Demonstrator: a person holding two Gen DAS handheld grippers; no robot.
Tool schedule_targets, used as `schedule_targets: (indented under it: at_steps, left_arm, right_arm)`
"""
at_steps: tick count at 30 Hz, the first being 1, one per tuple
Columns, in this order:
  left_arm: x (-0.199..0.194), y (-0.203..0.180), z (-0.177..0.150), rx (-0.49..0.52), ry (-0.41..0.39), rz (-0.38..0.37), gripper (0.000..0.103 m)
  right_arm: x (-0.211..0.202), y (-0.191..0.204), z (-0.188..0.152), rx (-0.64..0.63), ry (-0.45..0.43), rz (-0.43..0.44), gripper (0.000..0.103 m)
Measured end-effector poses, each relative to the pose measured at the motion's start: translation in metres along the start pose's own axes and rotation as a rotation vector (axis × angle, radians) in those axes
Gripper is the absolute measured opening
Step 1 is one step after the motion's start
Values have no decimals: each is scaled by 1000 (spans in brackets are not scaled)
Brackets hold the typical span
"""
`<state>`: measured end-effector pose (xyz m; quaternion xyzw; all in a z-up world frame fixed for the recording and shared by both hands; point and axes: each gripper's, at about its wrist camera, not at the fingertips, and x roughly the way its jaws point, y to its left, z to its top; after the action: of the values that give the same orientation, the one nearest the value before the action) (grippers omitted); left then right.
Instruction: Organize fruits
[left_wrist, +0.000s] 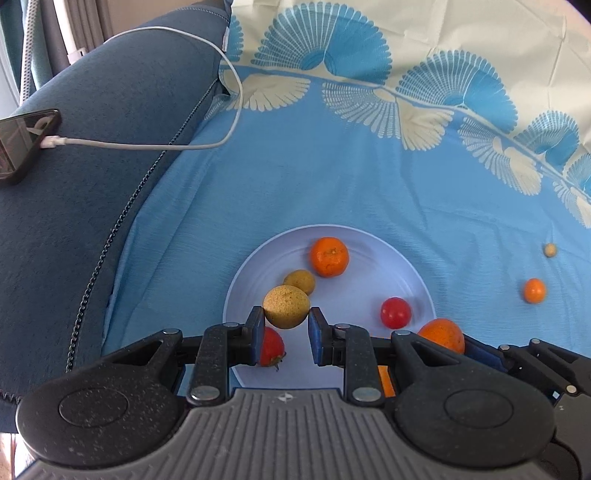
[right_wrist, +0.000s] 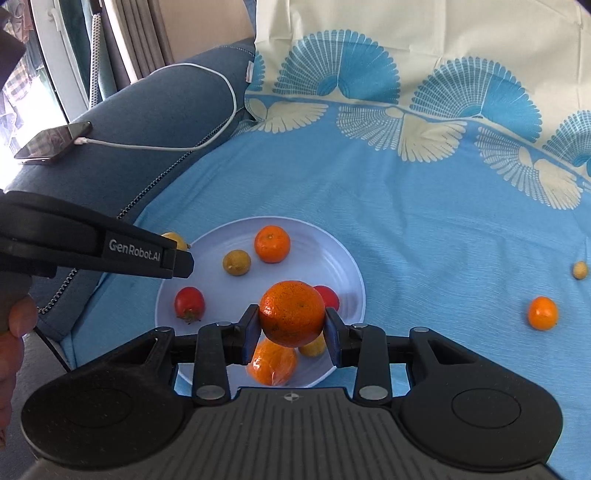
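Note:
My left gripper (left_wrist: 286, 325) is shut on a yellow-brown round fruit (left_wrist: 286, 306) and holds it over the left part of the white plate (left_wrist: 402, 266). My right gripper (right_wrist: 291, 328) is shut on a large orange (right_wrist: 291, 314) above the plate (right_wrist: 347, 258); this orange also shows in the left wrist view (left_wrist: 443, 332). On the plate lie a small orange (left_wrist: 328, 256), a yellow fruit (left_wrist: 301, 280), two red tomatoes (left_wrist: 396, 313) (left_wrist: 271, 347), and under my right gripper another orange (right_wrist: 273, 363) and a yellow fruit (right_wrist: 314, 348).
A small orange (left_wrist: 534, 290) and a tiny yellow fruit (left_wrist: 550, 250) lie on the blue patterned cloth (left_wrist: 332, 177) to the right of the plate. A phone (left_wrist: 26, 144) on a white cable (left_wrist: 147, 146) rests on the dark blue sofa arm at the left.

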<state>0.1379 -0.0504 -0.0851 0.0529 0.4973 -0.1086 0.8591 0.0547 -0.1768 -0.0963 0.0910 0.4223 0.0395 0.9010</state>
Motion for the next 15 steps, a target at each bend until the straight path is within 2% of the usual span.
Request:
schedule_targets:
  at_steps: [3,4,5,7,9,11,15]
  left_arm:
    - [6,0,3,10,-7,2,30]
    - [6,0,4,20,-15,-4,40]
    - [6,0,4,30,-22,-15,64]
    - [3,1,6,26,-44,-12,95]
    - [-5,5,6,16,-85,5,101]
    - [-12,9,6,3,-90,41,103]
    - [-29,25,-9,-61,-30,59,103]
  right_arm:
    - [8,0,1,-6,10,5,38]
    - [10,0,2,-11,12,7,38]
    - [12,1,4,-19,15,8,39]
    - [15,1,7,-29,24,10,41]
    - [12,1,10,-20,15,-1,62]
    - [5,0,10,-12,5,-14,76]
    - [-21,1,1,12,10,-21,92]
